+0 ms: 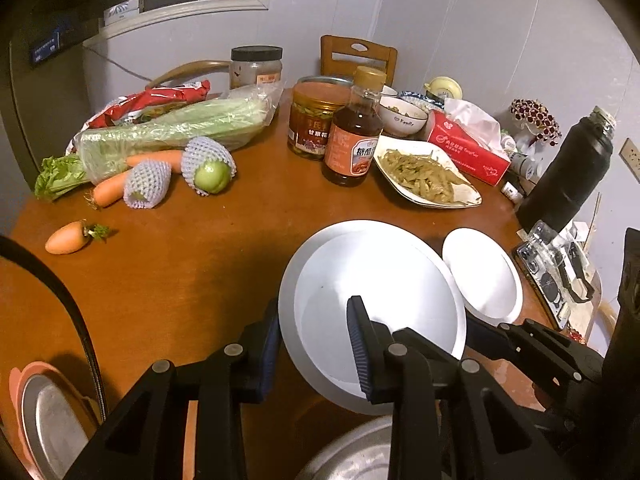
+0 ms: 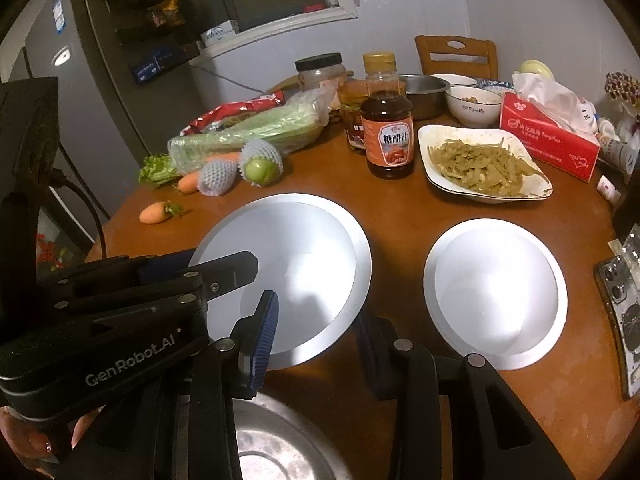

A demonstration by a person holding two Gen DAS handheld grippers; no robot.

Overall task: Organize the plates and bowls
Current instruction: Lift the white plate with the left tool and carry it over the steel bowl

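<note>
Large white plate [image 2: 288,256] sits near the counter [image 1: 168,280] front edge, with both hand-held grippers clamped on its near rim — left hand-held gripper [image 1: 314,344] on the left side of the rim, right hand-held gripper [image 2: 316,340] on the right side. It looks tilted, near edge raised. The small white plate [image 2: 496,292] lies flat just beside it on the right, apart from it.

Likely step: lift and stack. Keep both grips level with each other so the rim doesn't twist out of the pads. Raise it enough to clear the small plate's rim and the steel bowl [image 2: 280,444] below you — then move slowly. Stay clear of the sauce bottle [image 2: 386,128] and the dish of food [image 2: 484,164] behind.
</note>
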